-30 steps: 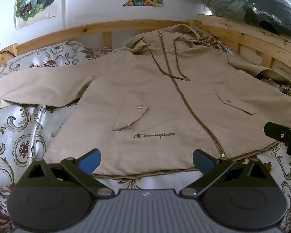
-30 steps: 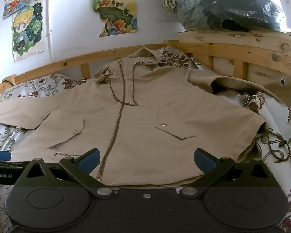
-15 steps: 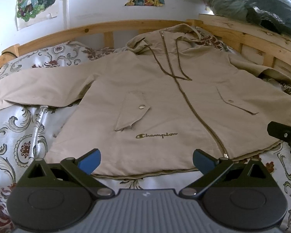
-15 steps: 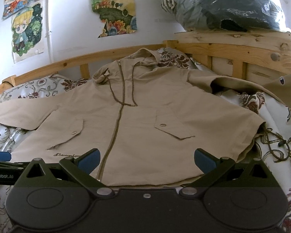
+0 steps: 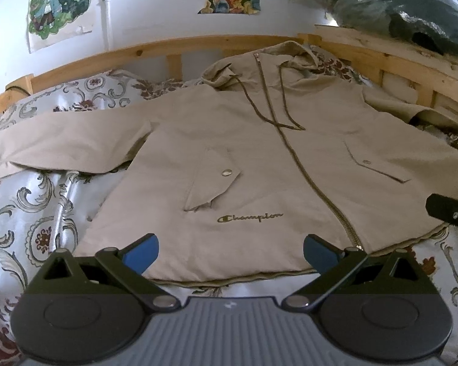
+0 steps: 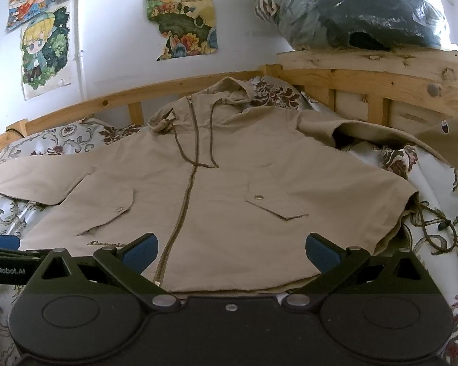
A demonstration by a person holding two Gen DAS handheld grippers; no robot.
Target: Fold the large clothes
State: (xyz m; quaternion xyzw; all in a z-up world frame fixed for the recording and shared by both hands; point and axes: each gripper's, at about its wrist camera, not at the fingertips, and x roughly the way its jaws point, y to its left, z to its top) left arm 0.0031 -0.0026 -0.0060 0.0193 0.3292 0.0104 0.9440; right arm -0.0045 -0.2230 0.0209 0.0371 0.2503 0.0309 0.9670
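Beige hooded jacket (image 5: pixel 259 164) flat, zipped, front up on bed (image 5: pixel 30 189); chest script "Champion" (image 5: pixel 249 218). Left tongs (image 5: pixel 230 251) and right tongs (image 6: pixel 231 251) spread, empty, above hem. "GenRobot.AI" (image 6: pixel 4 270) on left unit.

A white wall (image 6: pixel 113 70) stands at the far side, hung with cartoon posters (image 6: pixel 44 45) on the left and a landscape picture (image 6: pixel 183 21) near the middle. Below it runs the wooden bed frame (image 6: pixel 107 100), curving round to the right, where plastic-wrapped bundles (image 6: pixel 351 15) sit on a wooden ledge (image 6: pixel 366 59). A floral bedsheet (image 5: pixel 24 201) covers the bed, in soft daylight.
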